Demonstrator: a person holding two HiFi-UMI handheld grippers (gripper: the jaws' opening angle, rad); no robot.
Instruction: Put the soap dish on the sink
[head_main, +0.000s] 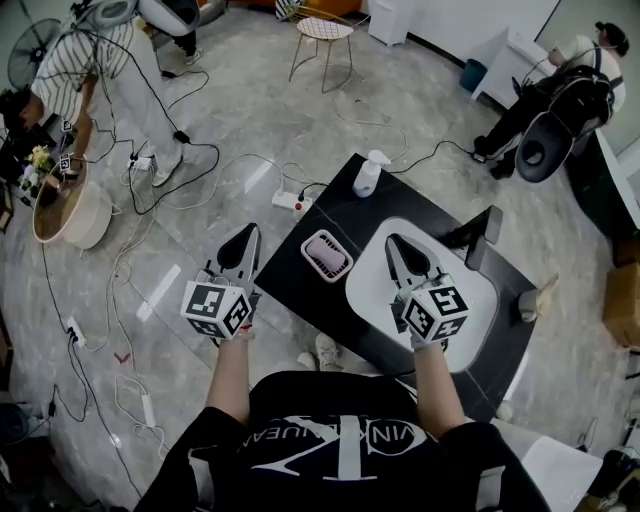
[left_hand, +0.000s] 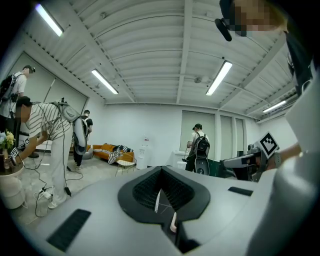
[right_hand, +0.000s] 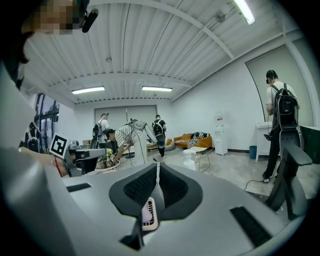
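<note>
Big open room, grey floor (head_main: 200, 200) strewn with cables, other people working off at the walls. A black bench (head_main: 335, 215) carries a white basin (head_main: 372, 280) with a tap (head_main: 486, 238) at its right side and a pump bottle (head_main: 369, 174) at the far corner.

Soap dish (head_main: 327, 255) sits flat on the bench top, just beside the basin's left rim and close to the bench's left edge, with a pink soap bar (head_main: 324, 250) in it.

Left claw (head_main: 248, 232): jaws together, nothing in them, hanging off the bench's left edge over the floor. Right claw (head_main: 395, 243): jaws together, empty, over the basin.

My read is that this fits either the dish already parked on the sink unit or the dish waiting to go up onto the basin. Can't split those.

Risks:
- The dish is near the bench edge, so a sideways knock from the left claw would put it on the floor.
- Claws coming in closed would shove the dish, not grip it.
- The soap looks loose, so any tilt would slide it out.
- A curved basin rim would be a poor seat, and the dish could slip into the bowl.
</note>
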